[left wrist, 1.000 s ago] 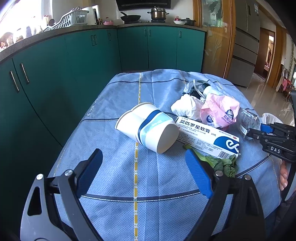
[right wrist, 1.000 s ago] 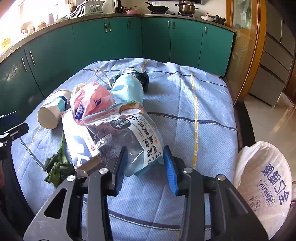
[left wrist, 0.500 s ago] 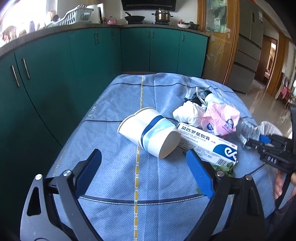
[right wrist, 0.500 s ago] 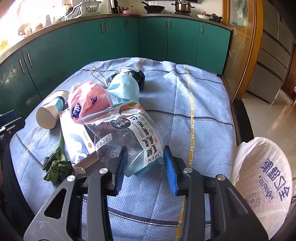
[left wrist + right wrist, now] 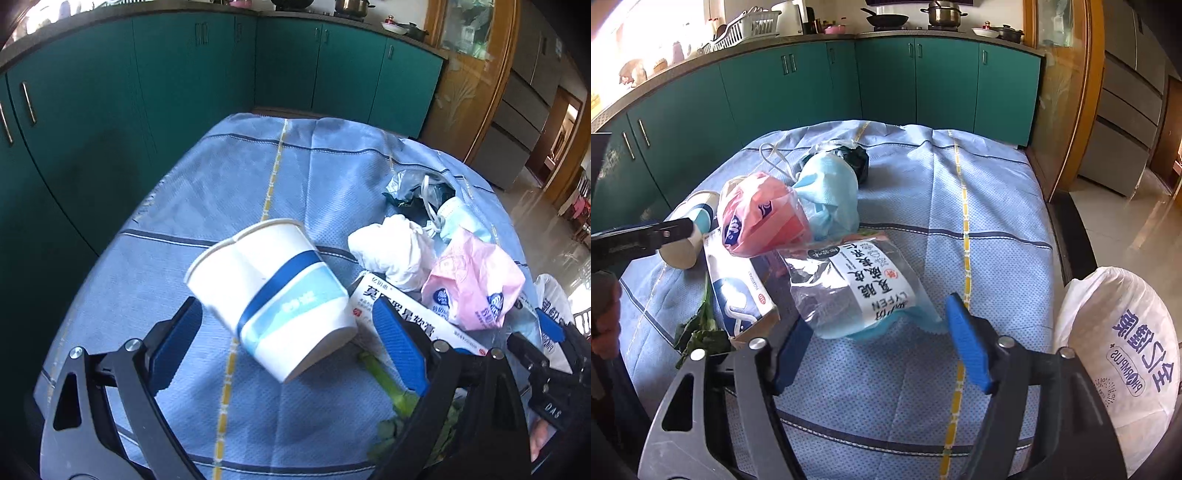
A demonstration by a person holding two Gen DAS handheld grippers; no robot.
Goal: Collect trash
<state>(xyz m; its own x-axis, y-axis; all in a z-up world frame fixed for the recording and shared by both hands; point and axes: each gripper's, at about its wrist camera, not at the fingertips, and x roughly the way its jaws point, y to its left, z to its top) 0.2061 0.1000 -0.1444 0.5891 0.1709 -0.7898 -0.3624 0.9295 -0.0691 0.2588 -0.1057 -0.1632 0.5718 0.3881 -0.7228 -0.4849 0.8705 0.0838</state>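
Note:
A white paper cup with a blue band (image 5: 273, 295) lies on its side on the blue tablecloth (image 5: 236, 177). My left gripper (image 5: 288, 350) is open, its blue fingers on either side of the cup's near end. Beside the cup lie a white-and-blue ointment box (image 5: 417, 321), a pink plastic bag (image 5: 476, 280), crumpled white tissue (image 5: 395, 251) and green leaves (image 5: 402, 402). My right gripper (image 5: 875, 350) is open around the near edge of a clear food packet (image 5: 857, 288). A blue face mask (image 5: 831, 192) lies behind it.
A white plastic trash bag (image 5: 1123, 354) hangs at the table's right edge. Green kitchen cabinets (image 5: 812, 85) run along the back and left. A dark crumpled bag (image 5: 857, 158) sits at the far end of the pile. A wooden-framed glass door (image 5: 1067, 85) stands right.
My left gripper has moved forward and down until its fingers straddle the cup. My right gripper has opened wider at the clear packet.

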